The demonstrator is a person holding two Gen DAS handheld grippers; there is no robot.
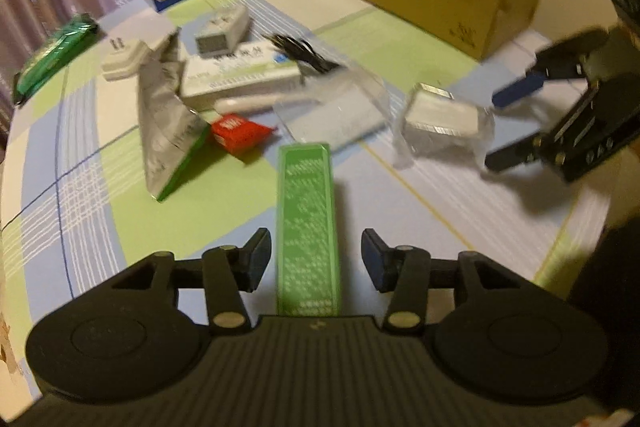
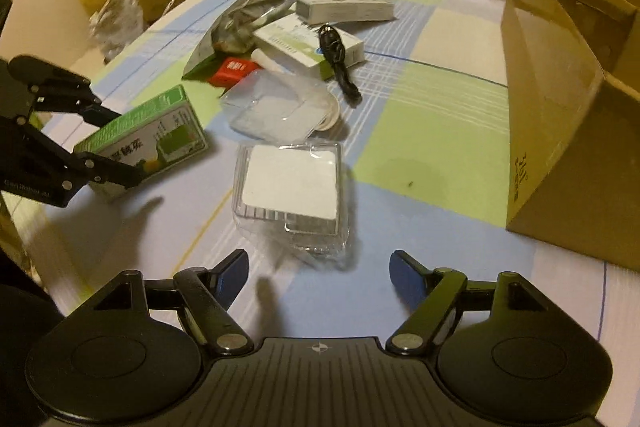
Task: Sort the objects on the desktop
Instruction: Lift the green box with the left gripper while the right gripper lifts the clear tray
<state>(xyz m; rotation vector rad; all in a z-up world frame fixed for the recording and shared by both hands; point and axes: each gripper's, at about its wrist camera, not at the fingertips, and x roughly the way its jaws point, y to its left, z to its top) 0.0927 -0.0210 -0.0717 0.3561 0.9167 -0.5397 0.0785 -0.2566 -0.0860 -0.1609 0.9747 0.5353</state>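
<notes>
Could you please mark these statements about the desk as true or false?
1. The green box sits between the left claw's jaws. True.
2. The right claw grips the clear plastic case. False: its jaws are open and empty, and the case lies on the table just ahead.
3. A black cable lies across the white box. True.
4. The cardboard box stands at the left of the right wrist view. False: it stands at the right.

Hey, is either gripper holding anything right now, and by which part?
Nothing looks gripped. The green box lies between the left gripper pads, gaps both sides; the right gripper is open and empty.
</notes>
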